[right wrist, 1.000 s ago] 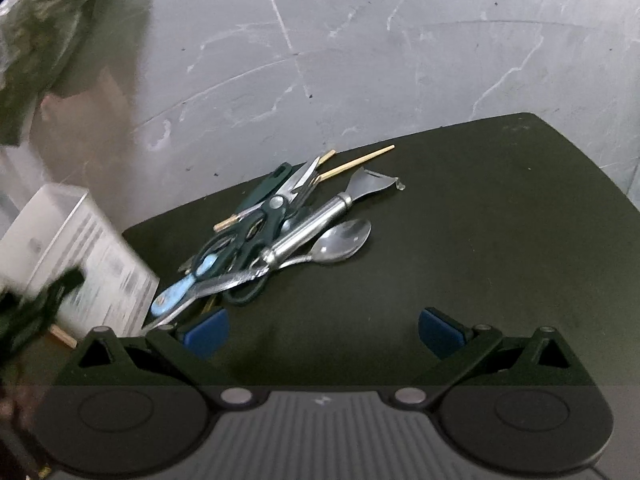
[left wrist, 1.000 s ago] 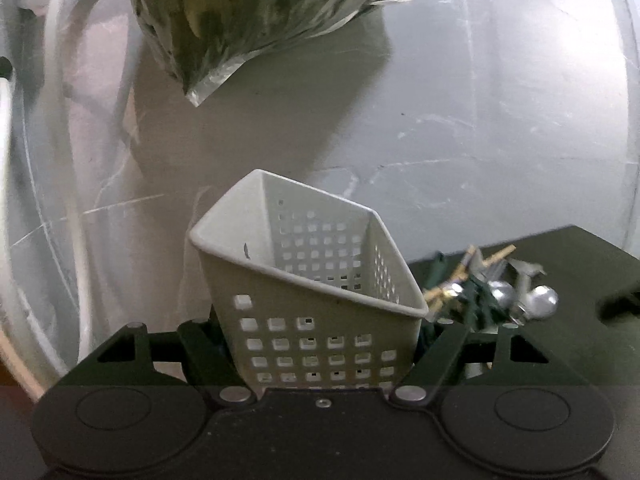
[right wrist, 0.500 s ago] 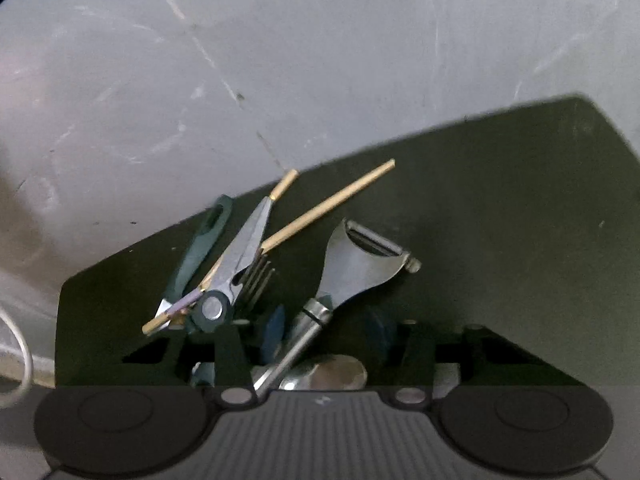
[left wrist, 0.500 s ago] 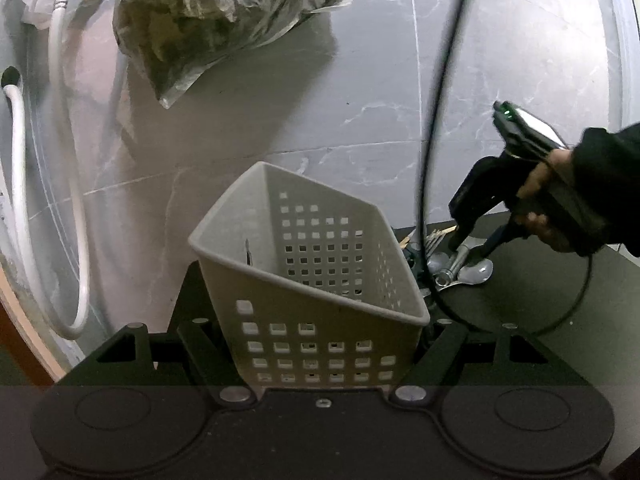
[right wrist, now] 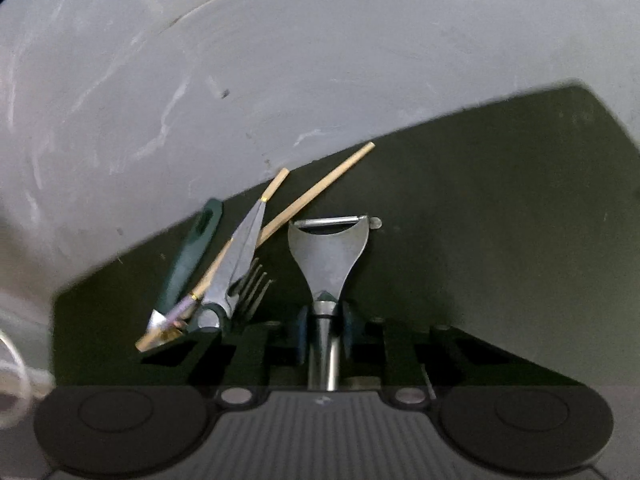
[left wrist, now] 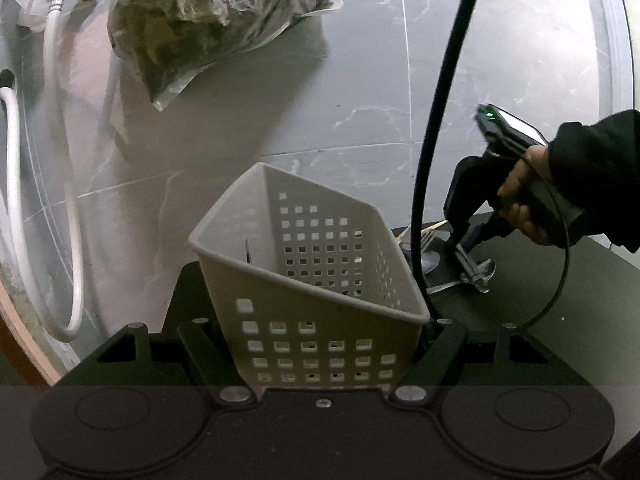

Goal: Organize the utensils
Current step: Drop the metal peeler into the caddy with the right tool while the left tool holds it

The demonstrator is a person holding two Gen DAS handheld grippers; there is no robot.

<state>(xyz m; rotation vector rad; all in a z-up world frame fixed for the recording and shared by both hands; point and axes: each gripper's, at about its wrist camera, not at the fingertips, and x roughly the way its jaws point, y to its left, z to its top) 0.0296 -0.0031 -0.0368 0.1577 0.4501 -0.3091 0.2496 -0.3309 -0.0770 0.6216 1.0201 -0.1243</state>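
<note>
Right wrist: jaws clamp peeler (right wrist: 326,256) | left: jaws grip basket (left wrist: 316,280)

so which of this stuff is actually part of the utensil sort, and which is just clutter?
In play:
white basket, held by left gripper
peeler, clamped in right gripper
scissors
fork
chopsticks
green handle
spoon

Clutter:
plastic bag
white hose
black cable
</note>
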